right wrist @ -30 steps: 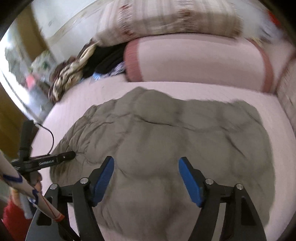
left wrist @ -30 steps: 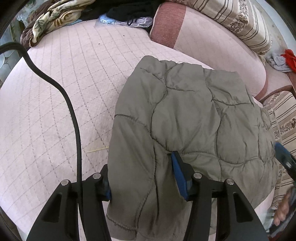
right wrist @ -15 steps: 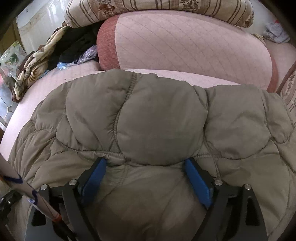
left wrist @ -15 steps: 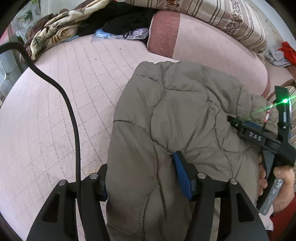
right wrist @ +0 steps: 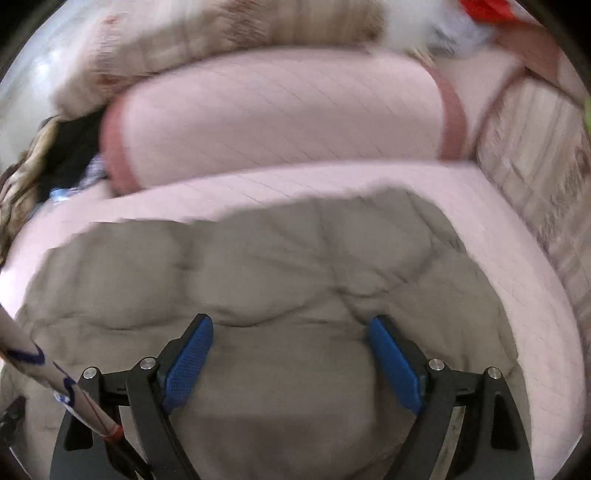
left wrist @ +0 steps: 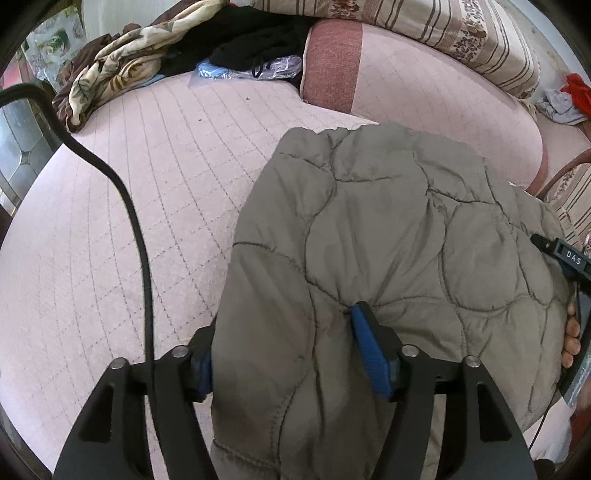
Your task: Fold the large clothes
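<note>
A grey-green quilted jacket [left wrist: 388,229] lies folded on the pink quilted bed [left wrist: 147,206]. My left gripper [left wrist: 286,358] is at its near left corner. Its jaws are opening with a fold of the jacket between them; the fabric hides the left pad, and only the tip of the right pad [left wrist: 369,354] dents the cloth. In the blurred right wrist view the jacket [right wrist: 295,266] fills the lower half. My right gripper [right wrist: 291,358] hangs over it, open wide, with nothing pinched. A hand [left wrist: 571,332] shows at the jacket's right edge.
A pink bolster [left wrist: 424,85] and a striped pillow [left wrist: 461,33] lie behind the jacket. Crumpled clothes [left wrist: 122,77] and a plastic bag [left wrist: 243,68] sit at the bed's far left. A black cable [left wrist: 140,236] crosses the sheet on the left. A striped cushion [right wrist: 546,155] borders the right.
The left jaws have spread wider around the jacket's fold. The right gripper came close over the jacket, then swung right and pulled back, blurring its view.
</note>
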### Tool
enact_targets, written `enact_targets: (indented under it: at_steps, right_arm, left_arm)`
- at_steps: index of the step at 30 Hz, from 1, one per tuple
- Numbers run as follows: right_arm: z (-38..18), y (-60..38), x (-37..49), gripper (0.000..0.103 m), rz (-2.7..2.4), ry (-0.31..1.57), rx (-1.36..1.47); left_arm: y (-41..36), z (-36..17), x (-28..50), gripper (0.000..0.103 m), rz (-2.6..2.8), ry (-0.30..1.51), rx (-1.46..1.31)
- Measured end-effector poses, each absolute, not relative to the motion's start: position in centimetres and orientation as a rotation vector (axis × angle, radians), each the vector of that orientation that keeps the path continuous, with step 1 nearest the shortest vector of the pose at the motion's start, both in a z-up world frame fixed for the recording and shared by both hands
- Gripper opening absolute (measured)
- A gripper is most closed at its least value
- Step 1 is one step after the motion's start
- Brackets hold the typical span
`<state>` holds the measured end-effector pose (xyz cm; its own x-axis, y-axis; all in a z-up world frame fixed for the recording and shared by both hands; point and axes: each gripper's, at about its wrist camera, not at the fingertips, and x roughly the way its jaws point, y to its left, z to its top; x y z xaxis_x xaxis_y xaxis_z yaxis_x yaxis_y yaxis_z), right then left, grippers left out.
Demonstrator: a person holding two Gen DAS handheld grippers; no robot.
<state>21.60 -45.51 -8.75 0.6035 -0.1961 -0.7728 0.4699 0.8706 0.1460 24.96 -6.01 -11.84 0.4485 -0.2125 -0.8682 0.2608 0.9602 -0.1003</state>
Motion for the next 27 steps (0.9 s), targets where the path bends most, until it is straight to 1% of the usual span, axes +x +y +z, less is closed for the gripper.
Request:
enact_targets:
  at_steps: [3, 7, 11, 13, 16, 18, 21, 24, 27]
  right_arm:
    - [-10.0, -47.0, 21.5, 0.089, -0.37, 0.839, 0.443]
    - [-8.6, -45.7, 21.5, 0.089, -0.379, 0.843, 0.365]
    - [-5.9, -44.7, 16.9, 0.089, -0.354, 0.734, 0.344]
    - [-5.7, -44.8, 14.2, 0.089, -0.373, 0.699, 0.329]
    - [-6.7, -45.5, 12.0, 0.089, -0.425, 0.702, 0.309]
    - [-8.6, -46.5, 12.0, 0.089, -0.453, 0.753, 0.314]
    - [-10.6, -48.5, 12.2, 0.089, -0.431, 0.762, 0.421]
    - [-10.1, -48.7, 12.4, 0.09, -0.442, 0.773, 0.429]
    - [-8.3, -48.1, 11.7, 0.09, -0.452, 0.752, 0.415]
  left_arm:
    - [-6.3, -11.8, 25.0, 0.07, -0.277, 1.059, 0.07]
    - [-6.7, -11.5, 24.8, 0.07, -0.253, 1.048, 0.111]
    - [-6.6, -11.2, 24.5, 0.07, -0.249, 1.031, 0.128]
    - [-6.4, -11.0, 24.4, 0.07, -0.243, 1.029, 0.116]
    - [-6.2, -10.6, 23.9, 0.07, -0.224, 1.016, 0.105]
    - [-6.0, -10.3, 23.5, 0.07, -0.213, 1.006, 0.101]
    - [-5.7, -9.4, 22.7, 0.07, -0.189, 0.99, 0.102]
    - [-5.1, -7.8, 21.3, 0.07, -0.126, 0.932, 0.132]
    - [-4.2, -5.5, 19.2, 0.07, -0.067, 0.839, 0.156]
